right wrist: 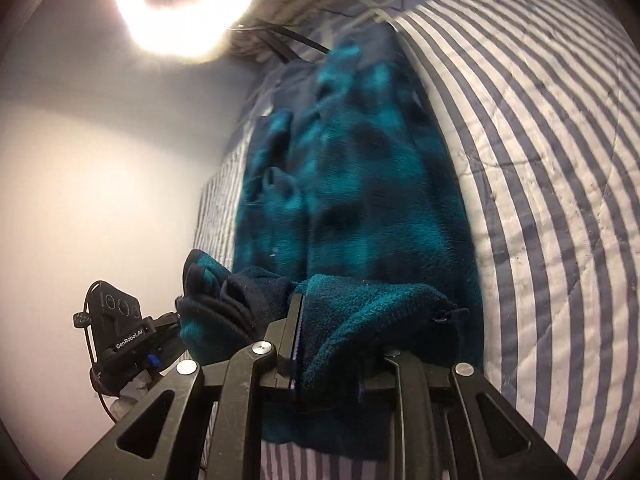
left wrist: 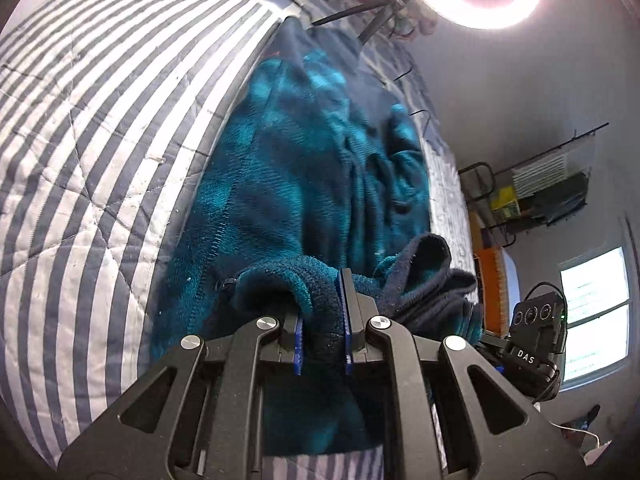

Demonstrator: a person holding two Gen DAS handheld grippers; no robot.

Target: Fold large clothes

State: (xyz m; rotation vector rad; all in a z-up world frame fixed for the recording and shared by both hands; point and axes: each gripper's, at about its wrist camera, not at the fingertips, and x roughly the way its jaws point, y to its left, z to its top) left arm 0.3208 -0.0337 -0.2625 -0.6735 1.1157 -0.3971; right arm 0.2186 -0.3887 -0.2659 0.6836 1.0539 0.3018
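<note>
Both grippers, left (left wrist: pixel 324 316) and right (right wrist: pixel 332 340), clench the near edge of the fleece (left wrist: pixel 312 168) lying on the striped quilt (left wrist: pixel 100 128); best carried over level, corners matched, tension even.

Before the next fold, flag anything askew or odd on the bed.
Nothing is damaged or spilled. The teal fleece garment lies lengthwise on the striped quilt, its far part rumpled; both the left gripper and right gripper pinch its near edge, which bunches unevenly between them.
</note>
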